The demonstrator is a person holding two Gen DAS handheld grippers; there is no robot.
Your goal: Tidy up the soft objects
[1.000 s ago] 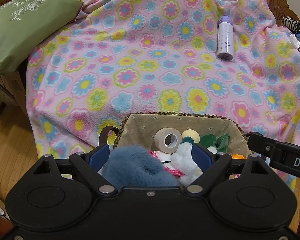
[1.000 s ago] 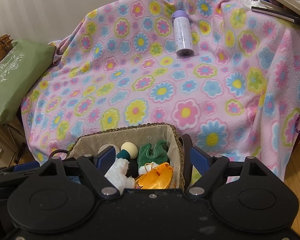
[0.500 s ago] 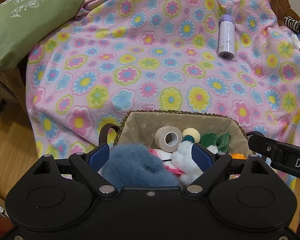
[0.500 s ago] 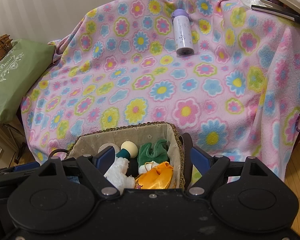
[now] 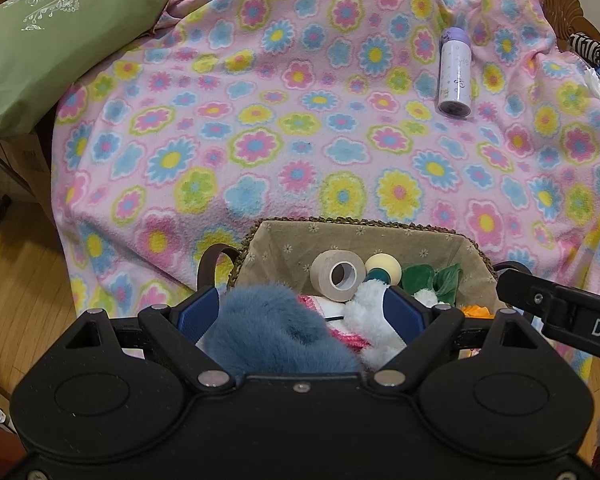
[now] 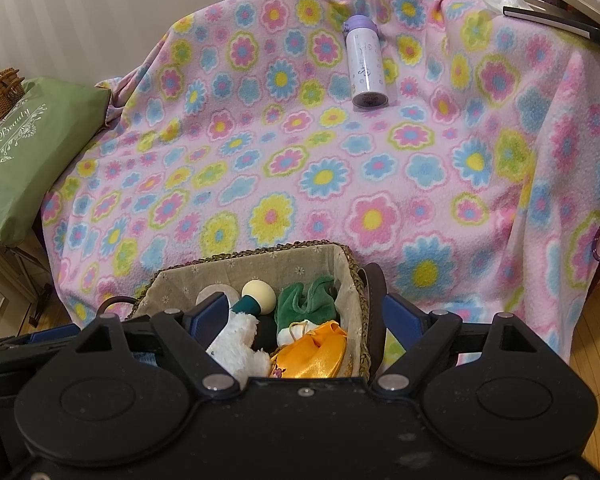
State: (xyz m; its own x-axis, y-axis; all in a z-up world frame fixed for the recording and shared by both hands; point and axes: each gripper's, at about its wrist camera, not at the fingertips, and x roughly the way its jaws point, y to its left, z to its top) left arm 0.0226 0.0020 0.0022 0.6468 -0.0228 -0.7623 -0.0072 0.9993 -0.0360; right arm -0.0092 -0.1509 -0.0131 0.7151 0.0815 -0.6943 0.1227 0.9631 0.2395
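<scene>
Left wrist view: left gripper [image 5: 300, 312] hung over the near-left end of the lined wicker basket [image 5: 364, 226], jaws spread wide. Blue fluffy toy [image 5: 268, 332] sat between the pads, bulging up toward the camera; cannot tell if the pads pressed it, no visible squeeze, so read as not gripped. White plush [image 5: 366, 312] lay just inside the right finger, touching the blue one's right side. Tape roll [image 5: 336, 274] and cream ball [image 5: 383, 267] lay farther in, green plush [image 5: 428, 278] to the right. Basket's long axis ran left to right across the view, sitting at the near edge of the flowered blanket [image 5: 300, 140]. Purple bottle [image 5: 455, 76] lay far right on the blanket, well apart.

Right wrist view: right gripper [image 6: 300, 312] was over the basket's [image 6: 260, 254] right end, jaws opening, nothing clamped. Left finger was inside by the white plush [image 6: 236, 344]; right finger stood outside the basket wall near the dark handle [image 6: 374, 292]. Orange satin toy [image 6: 312, 350] and green plush [image 6: 306, 300] lay between the fingers, below them.

Judgement: blue toy is the left hand's pick, straight below its pads; orange and green ones sit nearer the right.
</scene>
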